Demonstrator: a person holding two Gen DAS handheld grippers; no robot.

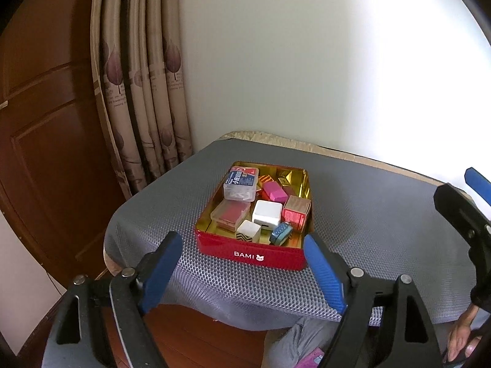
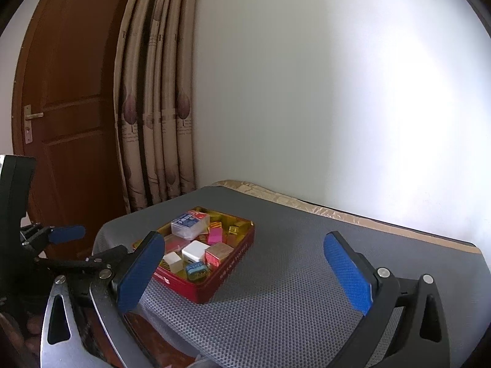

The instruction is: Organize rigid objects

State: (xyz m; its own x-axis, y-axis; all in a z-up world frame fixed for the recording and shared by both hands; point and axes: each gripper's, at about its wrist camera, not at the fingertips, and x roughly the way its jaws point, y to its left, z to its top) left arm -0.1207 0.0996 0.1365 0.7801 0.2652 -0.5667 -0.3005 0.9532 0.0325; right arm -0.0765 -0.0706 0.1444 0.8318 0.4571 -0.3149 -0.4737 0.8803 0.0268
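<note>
Red tin [image 1: 251,256] sits mid-frame on the grey-matted desk [image 1: 368,214], packed w/ small boxes: white charger [image 1: 266,213], pink block [image 1: 274,192], clear card case [image 1: 241,183]. Nothing loose left on the mat, so sorting looks about done.

Next move, I'd judge: back off straight, keep pads clear of the tin rim.

Left gripper [image 1: 242,271] low centre, tilted down at the tin, jaws wide, empty. Right gripper [image 2: 245,273] lower frame, flatter, wide open, empty too.
</note>
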